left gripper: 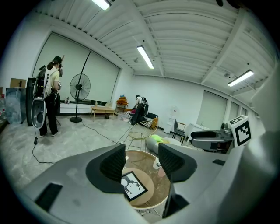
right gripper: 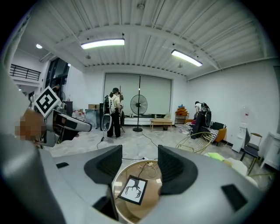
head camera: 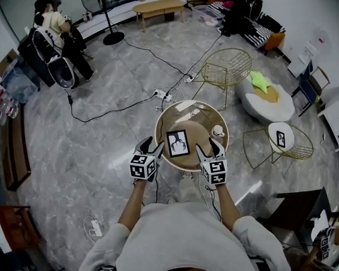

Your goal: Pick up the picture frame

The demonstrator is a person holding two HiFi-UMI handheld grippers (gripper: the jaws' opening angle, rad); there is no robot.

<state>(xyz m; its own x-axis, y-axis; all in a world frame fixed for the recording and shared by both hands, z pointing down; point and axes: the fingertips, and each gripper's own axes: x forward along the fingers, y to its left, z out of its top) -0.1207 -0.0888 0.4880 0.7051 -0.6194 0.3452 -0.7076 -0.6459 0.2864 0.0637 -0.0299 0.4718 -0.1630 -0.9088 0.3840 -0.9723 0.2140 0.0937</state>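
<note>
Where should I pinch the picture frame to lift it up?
The picture frame lies flat on the table, so only its rim is narrow enough for the jaws. I'd pinch its thin black border on a side edge, coming down from above.

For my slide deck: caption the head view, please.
Left gripper and right gripper, both open, flank the picture frame lying on a round table.
</note>
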